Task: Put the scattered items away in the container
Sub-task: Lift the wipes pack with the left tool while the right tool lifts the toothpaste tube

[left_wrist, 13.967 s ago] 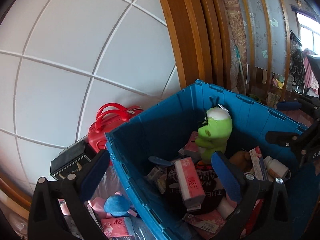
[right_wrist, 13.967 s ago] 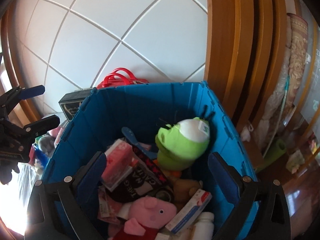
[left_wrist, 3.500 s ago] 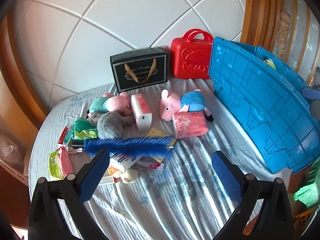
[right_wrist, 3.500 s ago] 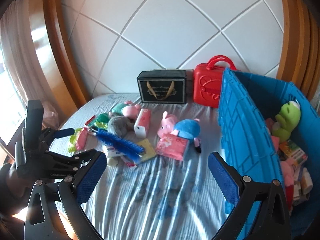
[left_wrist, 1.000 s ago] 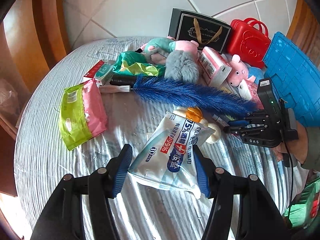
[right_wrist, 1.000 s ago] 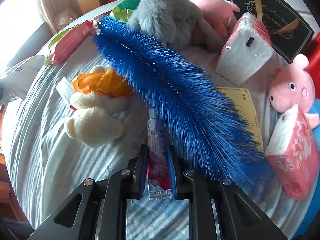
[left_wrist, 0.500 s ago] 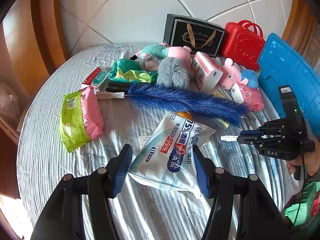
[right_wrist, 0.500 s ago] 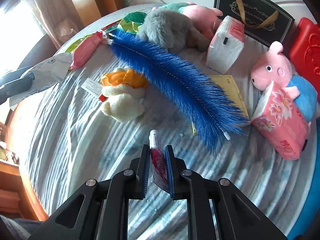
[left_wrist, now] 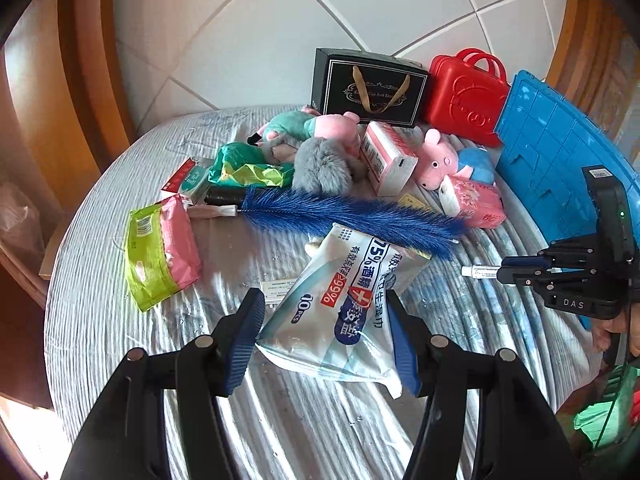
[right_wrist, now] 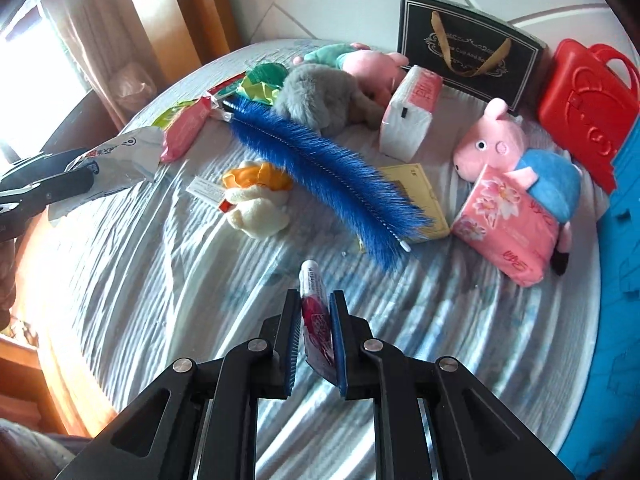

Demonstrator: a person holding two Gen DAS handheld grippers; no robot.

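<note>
My left gripper [left_wrist: 324, 340] is shut on a white and blue pack of wet wipes [left_wrist: 344, 304], lifted off the striped cloth. My right gripper [right_wrist: 314, 338] is shut on a small white and red tube [right_wrist: 314, 312], held above the table; the same tube [left_wrist: 480, 270] pokes out of that gripper at the right of the left wrist view. The blue crate [left_wrist: 560, 152] stands at the right edge. Scattered between them lie a long blue brush [right_wrist: 320, 164], a pink pig plush [right_wrist: 504, 140], a pink tissue pack [right_wrist: 508, 216] and a cream and orange plush [right_wrist: 256, 200].
A black gift bag [left_wrist: 368, 88] and a red toy case [left_wrist: 466, 96] stand against the tiled wall. A grey plush [left_wrist: 324, 164], a white tissue pack [left_wrist: 388, 156], a green and pink packet [left_wrist: 160, 248], a yellow card [right_wrist: 416, 196] and small boxes [left_wrist: 188, 180] lie around.
Both grippers have risen and drawn back from the pile with their loads. The tube has come out from beside the blue brush, and more of the table shows.
</note>
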